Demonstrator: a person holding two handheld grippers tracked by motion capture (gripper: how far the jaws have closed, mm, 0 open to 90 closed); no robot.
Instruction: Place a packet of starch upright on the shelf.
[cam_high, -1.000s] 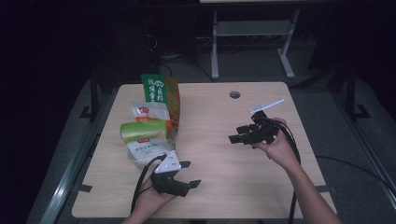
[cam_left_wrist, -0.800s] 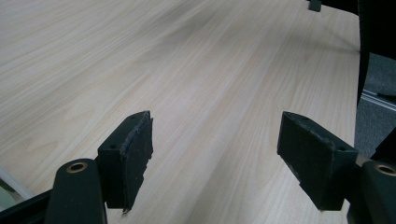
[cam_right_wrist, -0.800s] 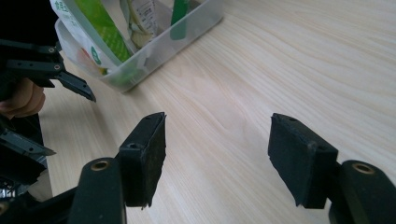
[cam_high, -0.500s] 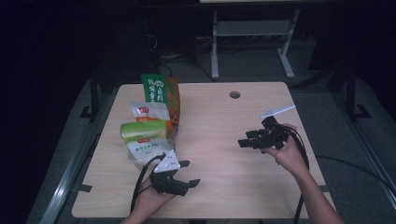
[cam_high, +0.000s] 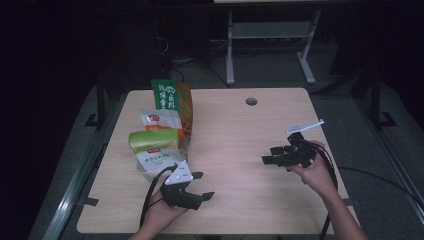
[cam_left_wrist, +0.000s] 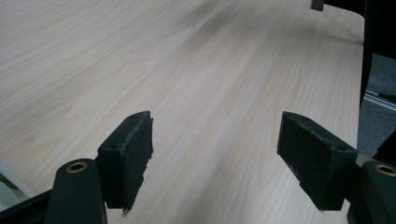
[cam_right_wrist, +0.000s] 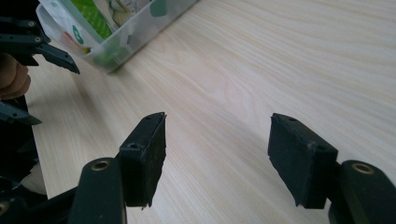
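The high view is dim: only the tabletop (cam_high: 240, 130) is lit, from above, while the room around it sinks into near black. The picture is soft and grainy. Both gripper views are brighter and sharper on the wood grain, with soft shadows, mild blur toward the far edges, and no glare.

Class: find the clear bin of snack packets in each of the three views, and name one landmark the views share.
High view: the bin sits at the table's left side, just beyond the left gripper.
Left gripper view: a pale sliver at the bottom-left edge may be the bin; too little to tell.
Right gripper view: the bin is at top left, packets inside.
Shared landmark: the pale wood-grain table.
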